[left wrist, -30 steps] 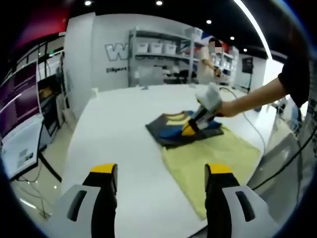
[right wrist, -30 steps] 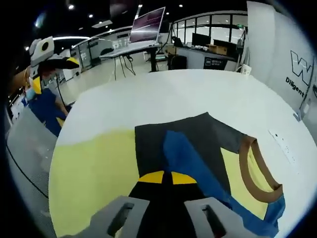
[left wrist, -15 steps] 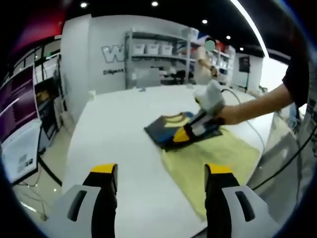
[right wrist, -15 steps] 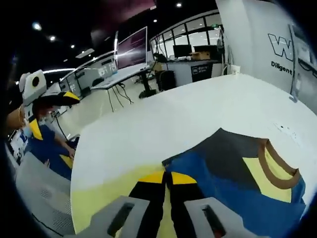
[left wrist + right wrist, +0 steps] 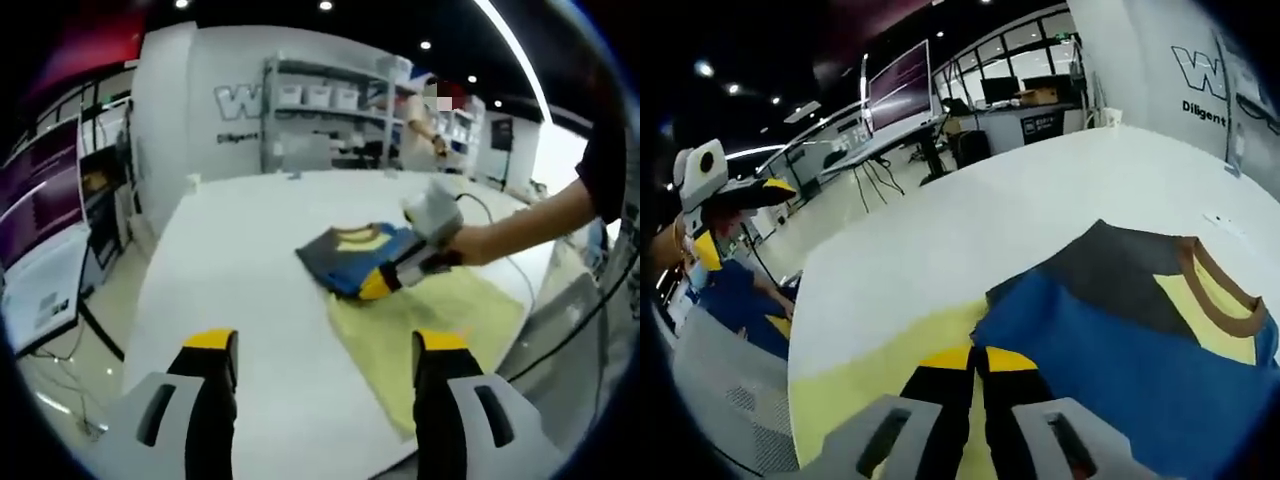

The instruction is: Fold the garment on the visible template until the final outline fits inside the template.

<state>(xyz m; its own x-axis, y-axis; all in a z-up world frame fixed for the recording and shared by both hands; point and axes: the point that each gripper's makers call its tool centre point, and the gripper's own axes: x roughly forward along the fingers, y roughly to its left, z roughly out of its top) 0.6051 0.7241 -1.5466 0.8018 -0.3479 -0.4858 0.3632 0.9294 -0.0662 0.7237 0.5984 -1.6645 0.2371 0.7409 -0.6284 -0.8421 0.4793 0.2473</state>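
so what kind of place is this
Probably an open-plan lab or office: a large white table, storage shelving with bins along the wall, and desks with monitors behind.

The left gripper (image 5: 325,350) hovers with its fingers (image 5: 212,352) spread wide apart, holding nothing. The right gripper (image 5: 978,358) points forward and low, its yellow-tipped fingers (image 5: 945,358) pressed together. A bare forearm (image 5: 525,218) reaches in from the right, carrying it.
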